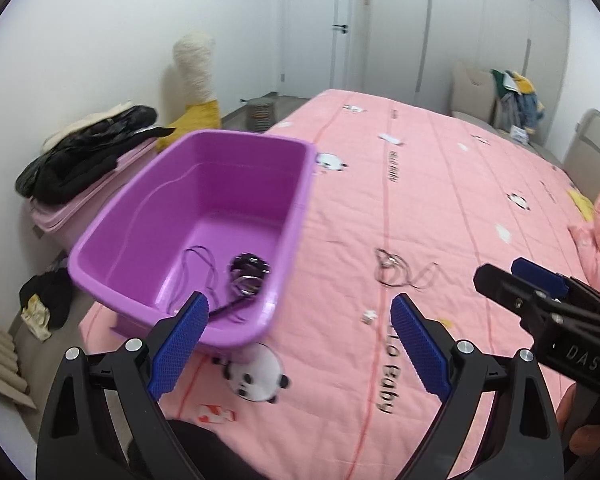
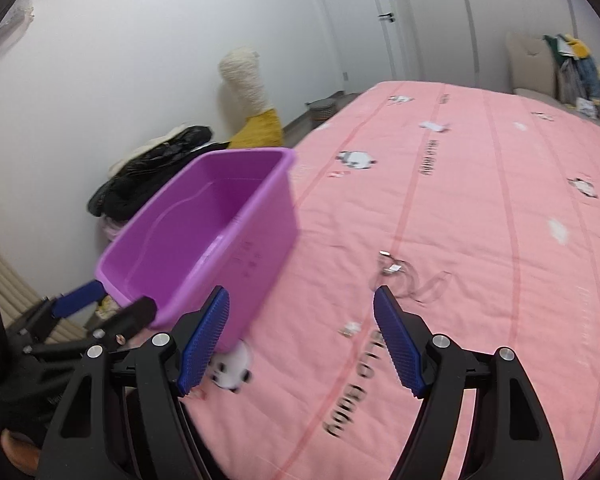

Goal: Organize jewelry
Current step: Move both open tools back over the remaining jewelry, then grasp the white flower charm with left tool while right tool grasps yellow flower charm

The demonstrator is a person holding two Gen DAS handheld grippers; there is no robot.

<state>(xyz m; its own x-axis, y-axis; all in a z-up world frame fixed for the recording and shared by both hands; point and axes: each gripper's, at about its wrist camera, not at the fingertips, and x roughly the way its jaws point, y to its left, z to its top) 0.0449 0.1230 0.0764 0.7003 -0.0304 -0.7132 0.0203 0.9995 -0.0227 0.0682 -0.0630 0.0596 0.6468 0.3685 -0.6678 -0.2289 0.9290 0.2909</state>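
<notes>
Pink bedspread [image 1: 440,200] bears a necklace [image 1: 392,268] lying ahead of both wide-open, empty grippers, left gripper [image 1: 300,340] and right gripper [image 2: 302,340].

Each camera sits on its gripper and looks forward and downward along two blue-padded fingers [image 1: 180,344] that fill the lower frame. The left wrist view faces across the pink bed [image 1: 440,200], close above the purple bin [image 1: 148,216] at centre left. The right wrist view looks from further right, the bin [image 2: 260,232] seen side-on. Both share the bin, the necklace [image 1: 392,268] at centre and the far door [image 2: 388,16].
</notes>
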